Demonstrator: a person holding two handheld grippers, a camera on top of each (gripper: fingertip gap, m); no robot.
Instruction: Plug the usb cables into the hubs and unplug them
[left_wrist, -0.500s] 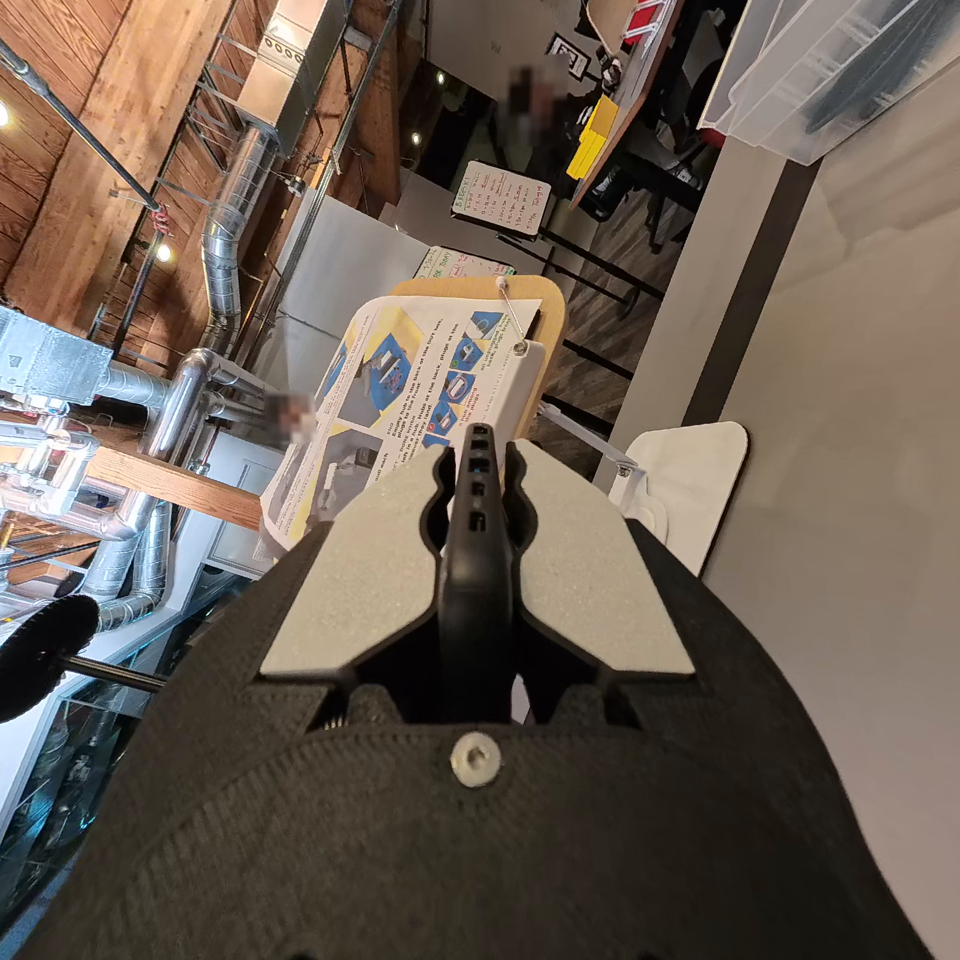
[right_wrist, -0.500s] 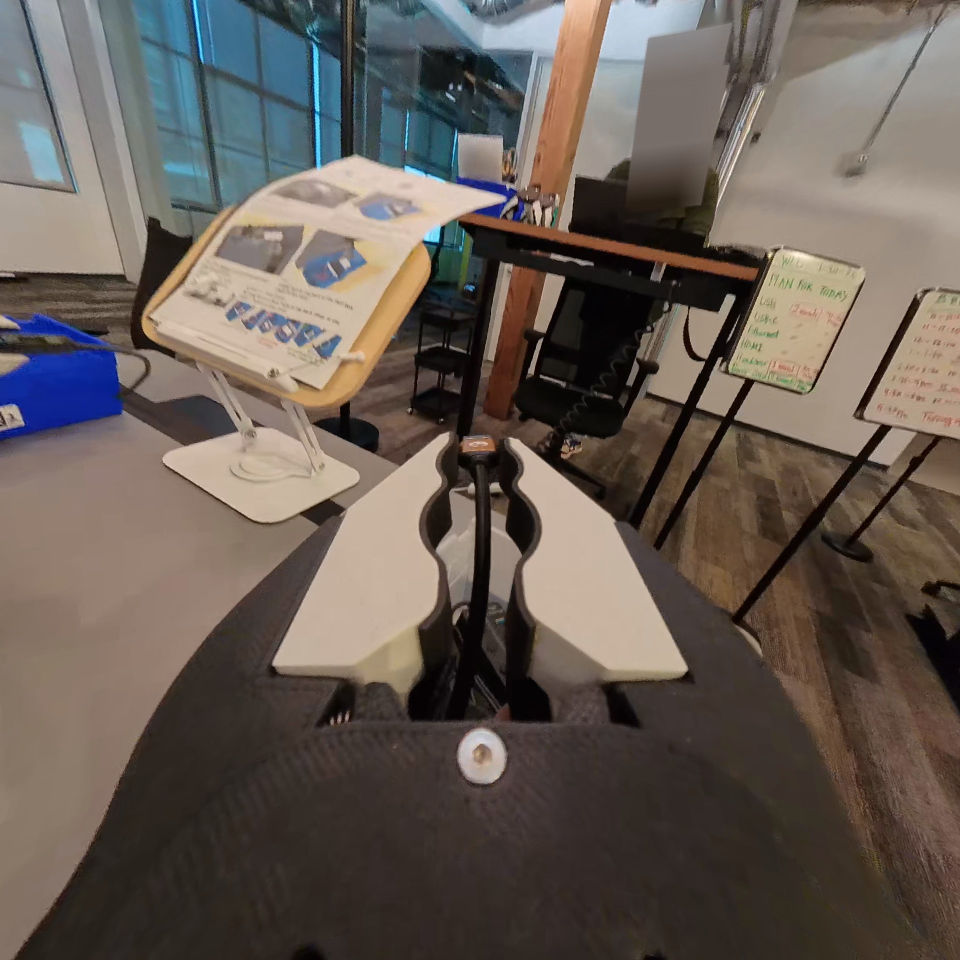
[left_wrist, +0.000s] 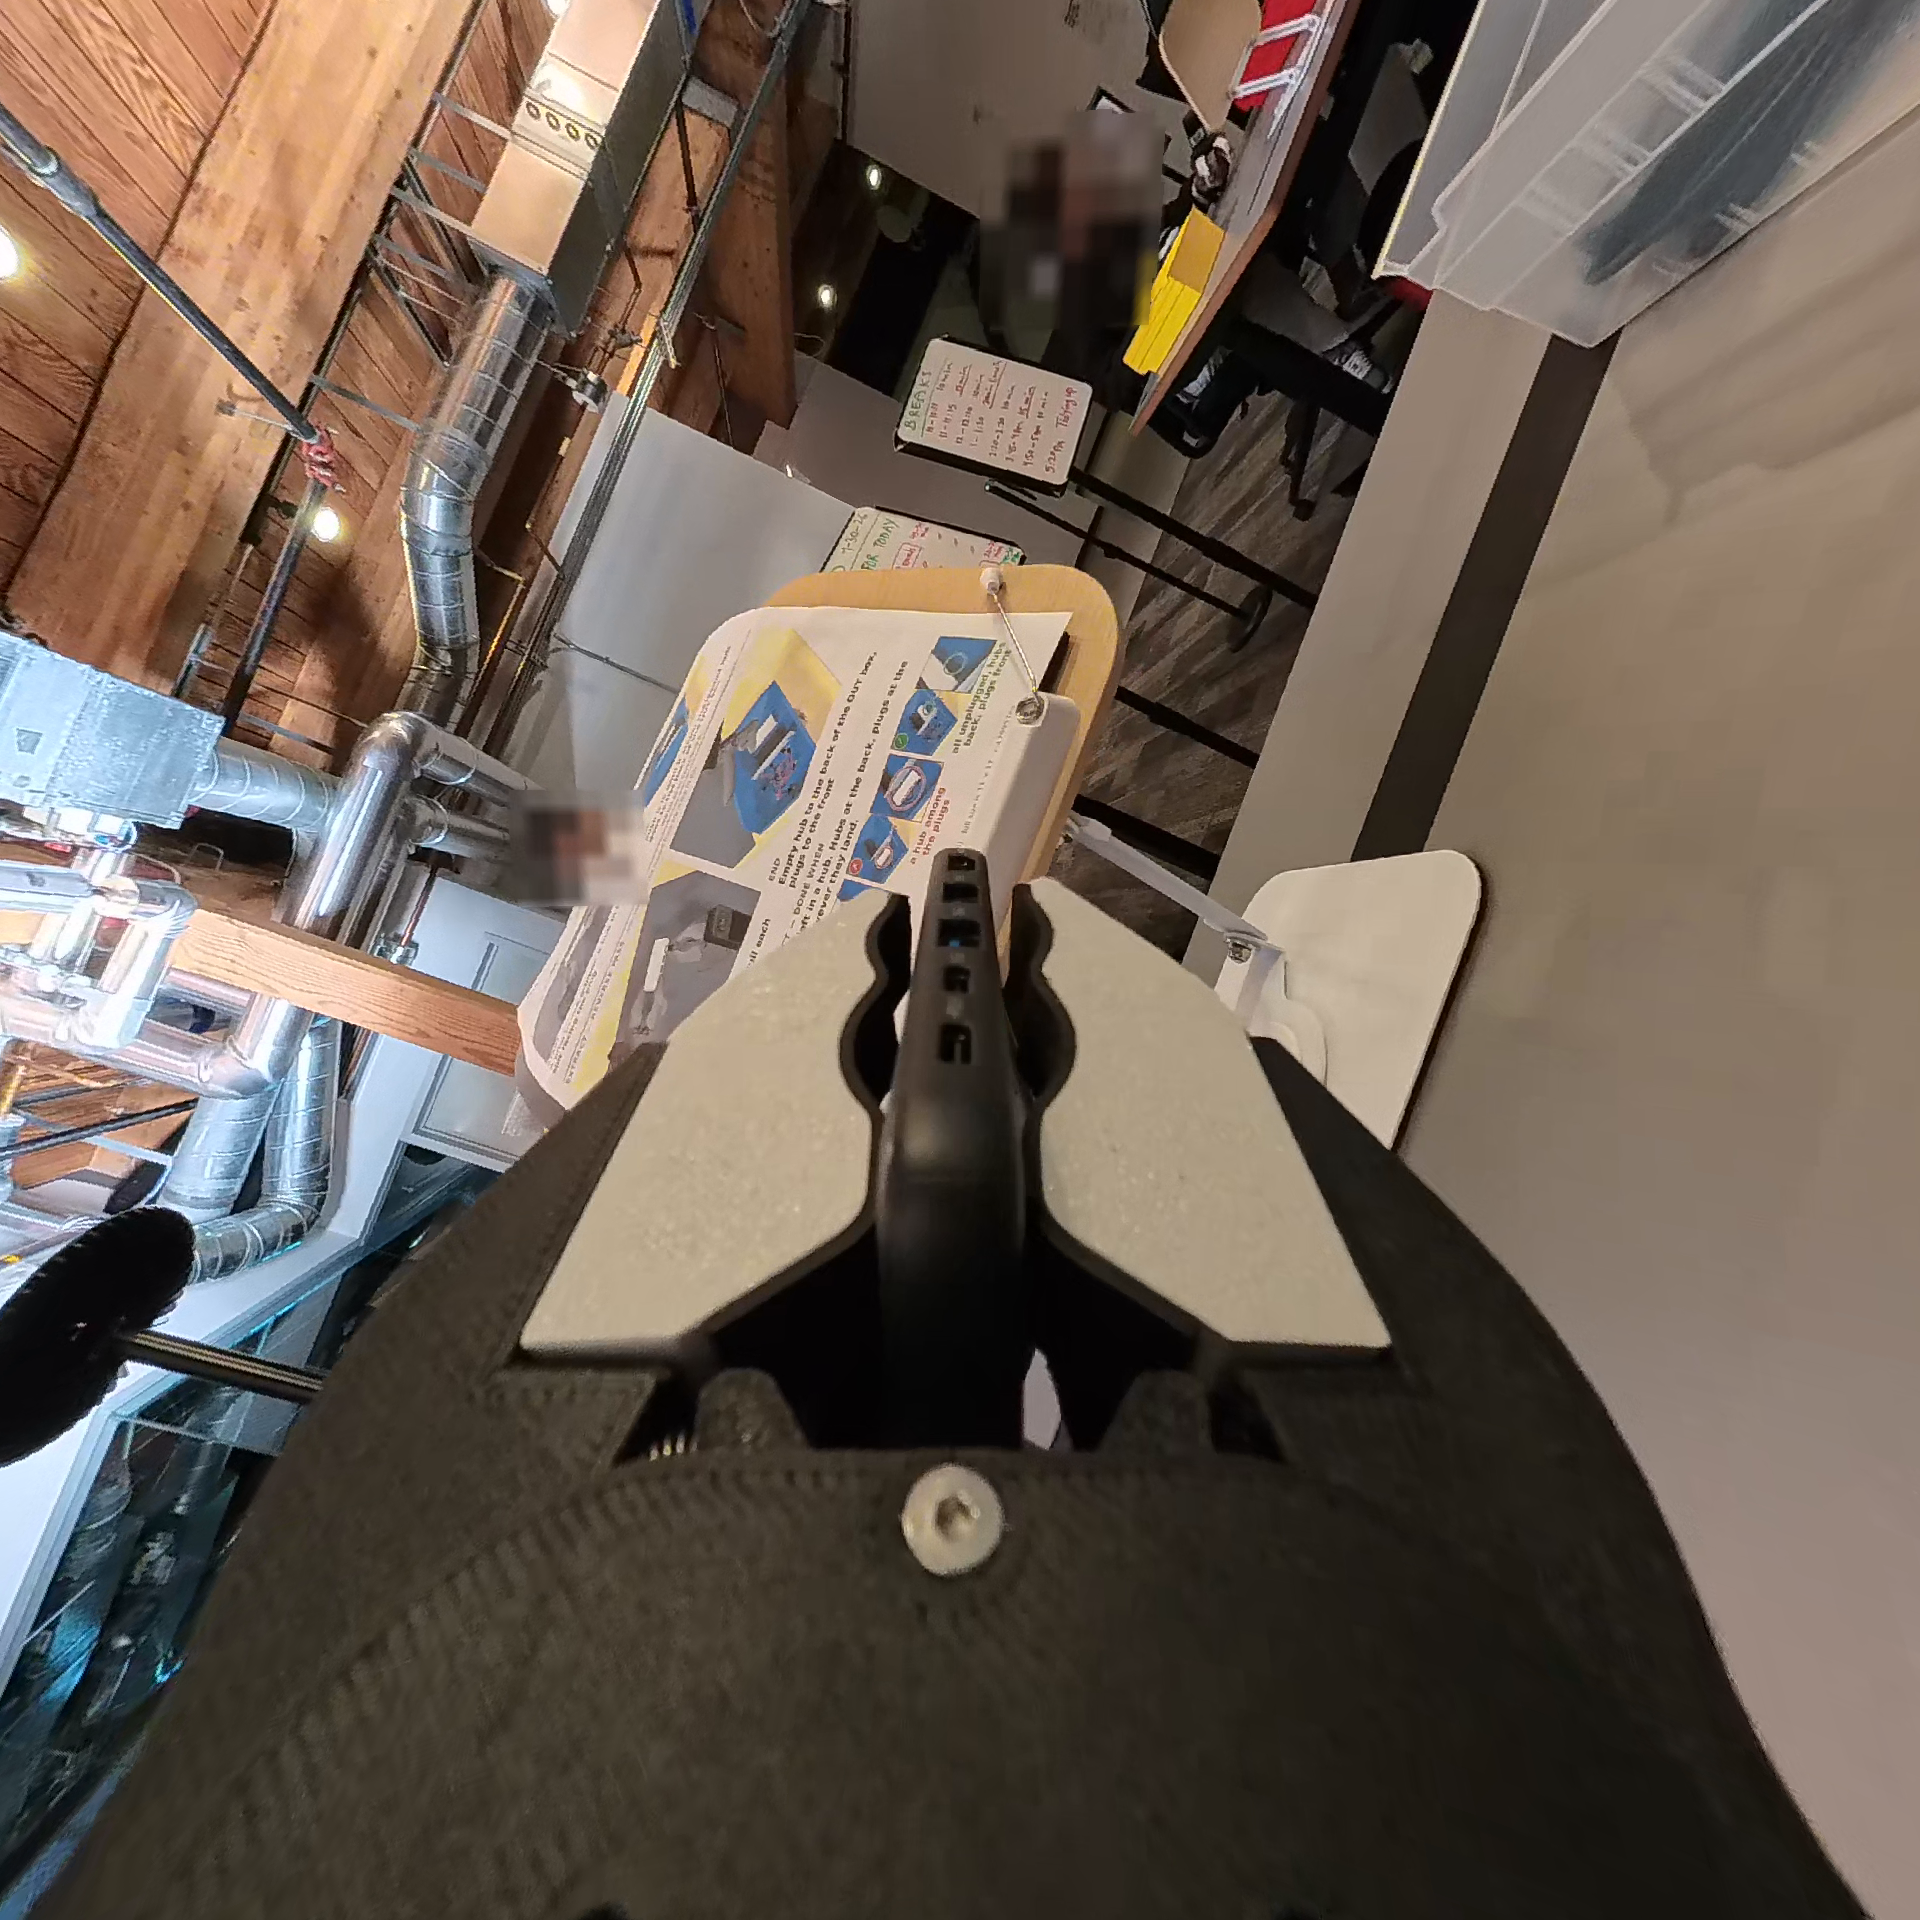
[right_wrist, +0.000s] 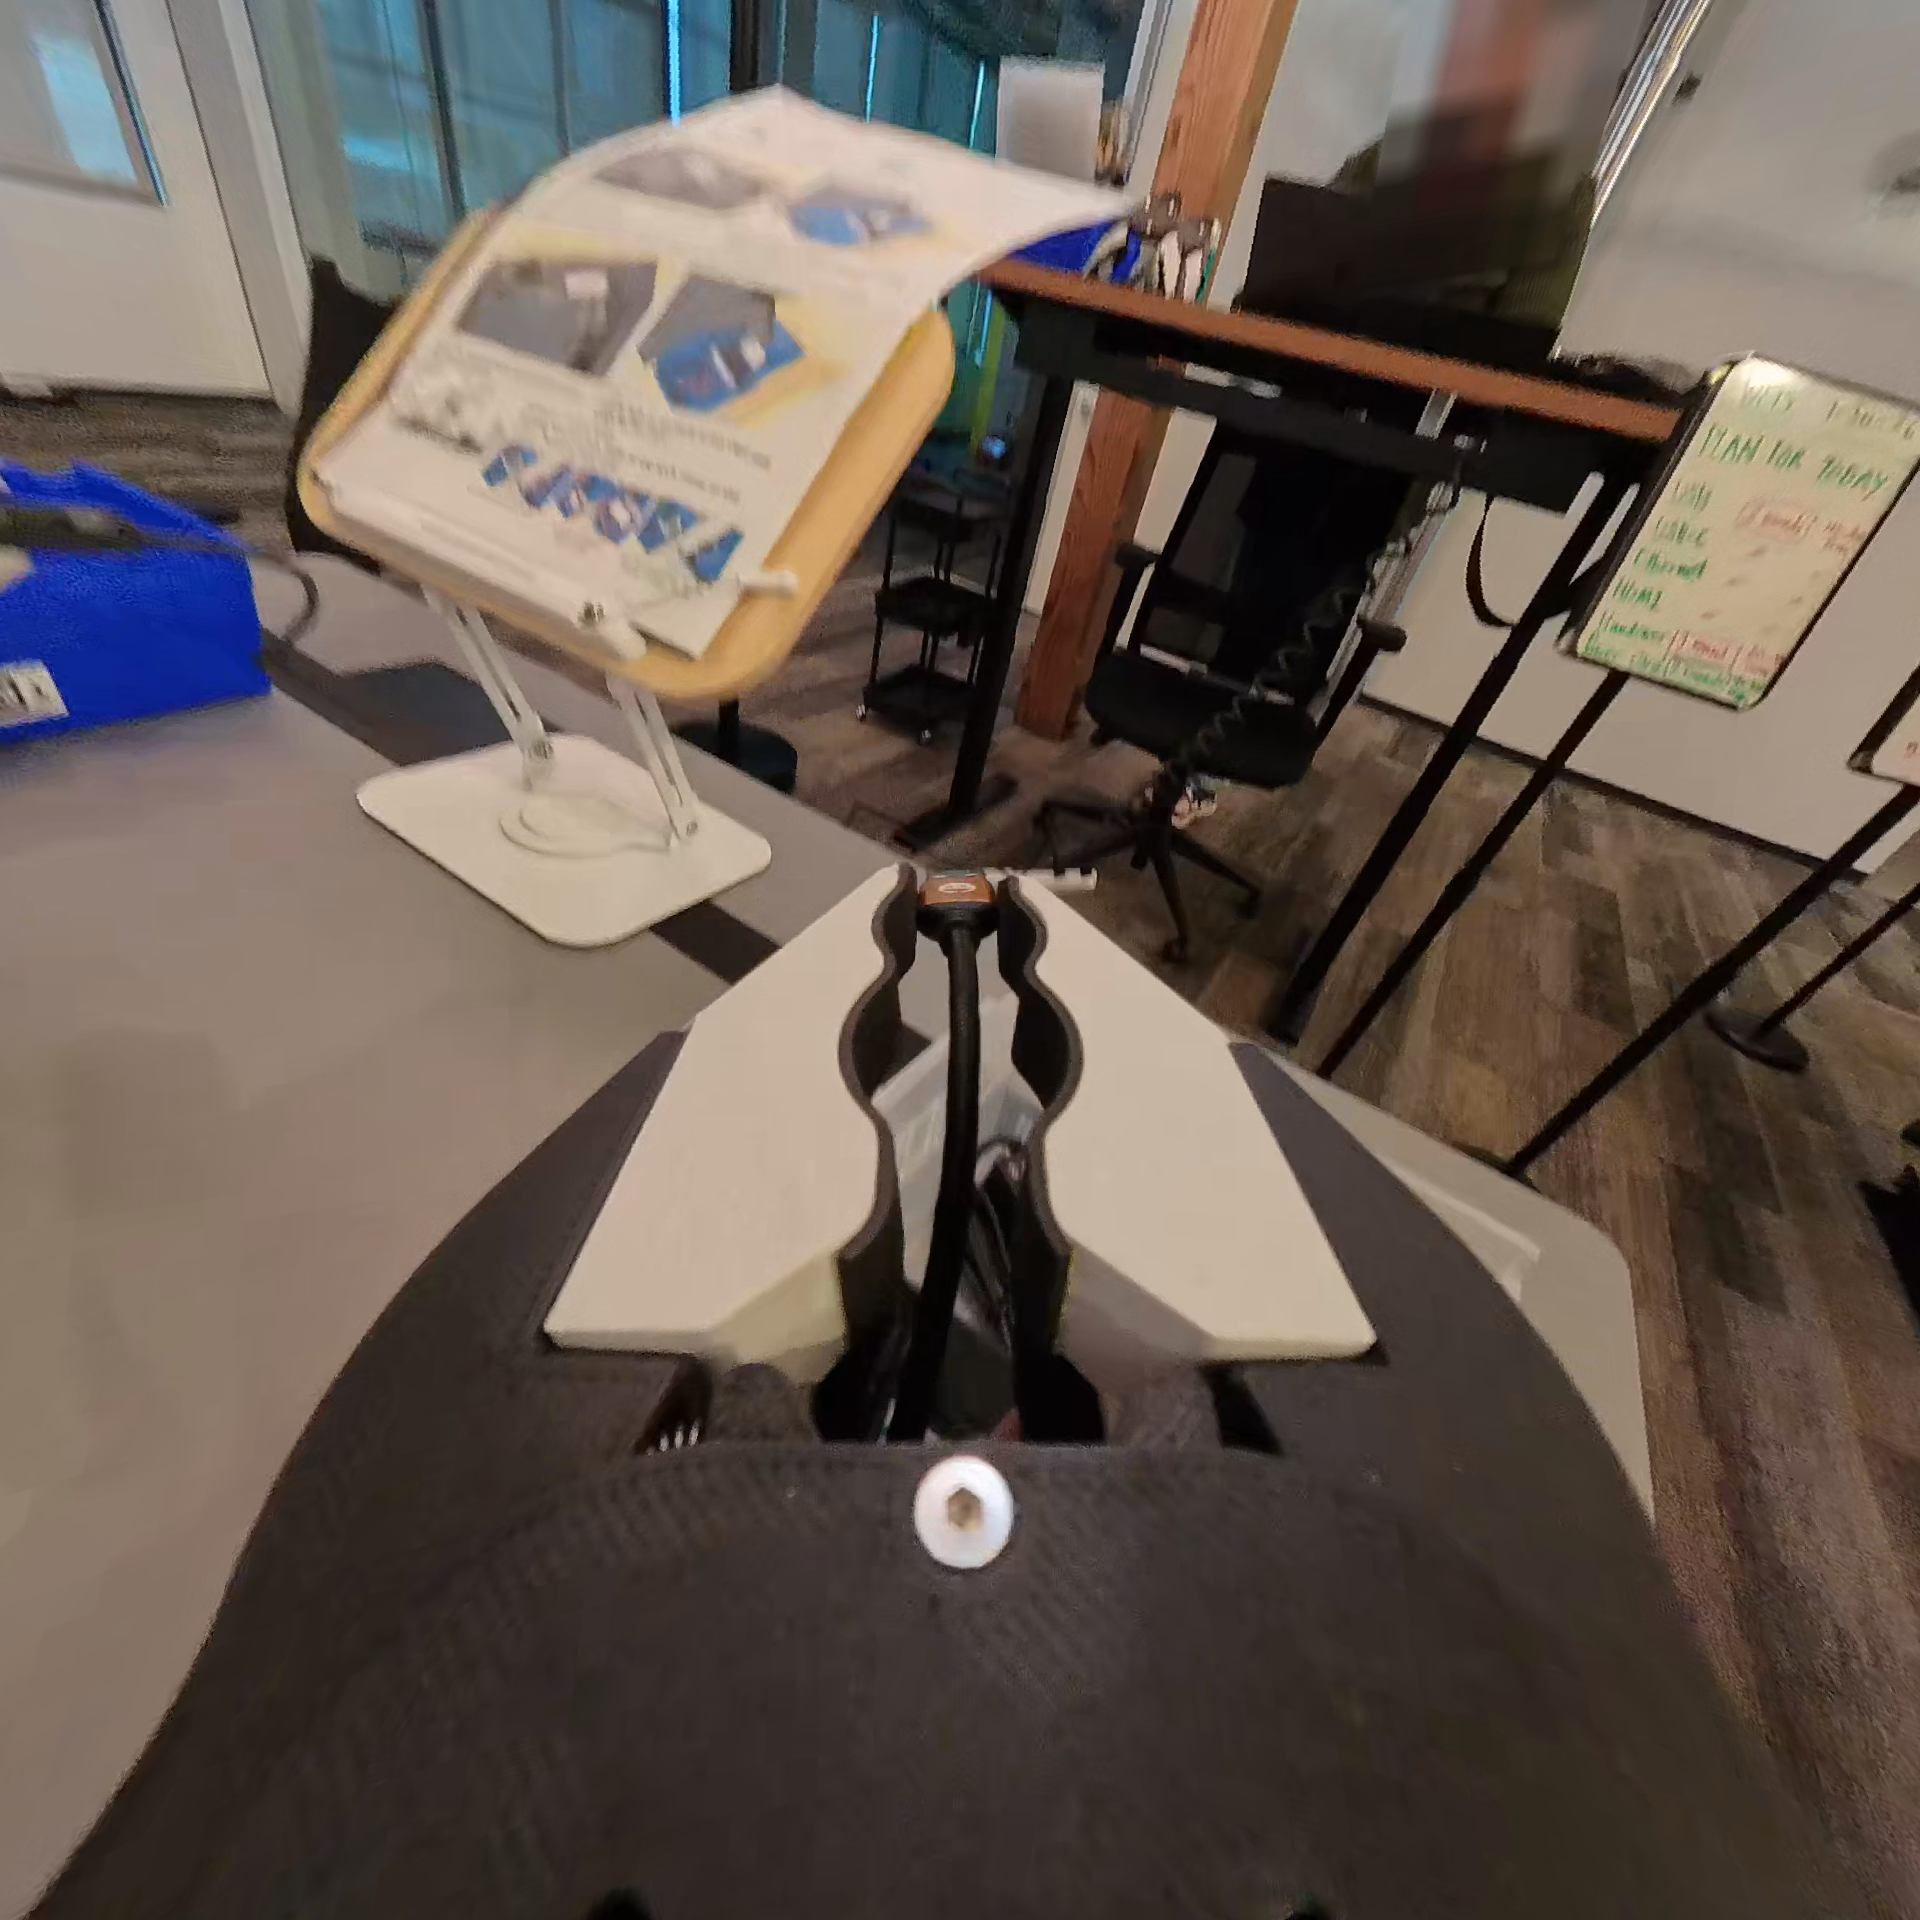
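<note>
Gripping: left tool (left_wrist: 958, 914) on hub (left_wrist: 951, 1039), right tool (right_wrist: 956, 894) on usb cable (right_wrist: 956, 1039).

Ahead of the right gripper (right_wrist: 956, 894) the grey bench (right_wrist: 208, 1039) lies bare on the left, wide enough to pass over, up to the white foot of the document stand (right_wrist: 566, 831), whose tilted board overhangs the bench behind it. A blue box (right_wrist: 114, 613) blocks the far left edge (a dark cord runs from it). From the left wrist view, the same stand (left_wrist: 1361, 987) sits just beyond the hub (left_wrist: 956, 997), and a clear bin (left_wrist: 1662, 156) occupies the far corner.
</note>
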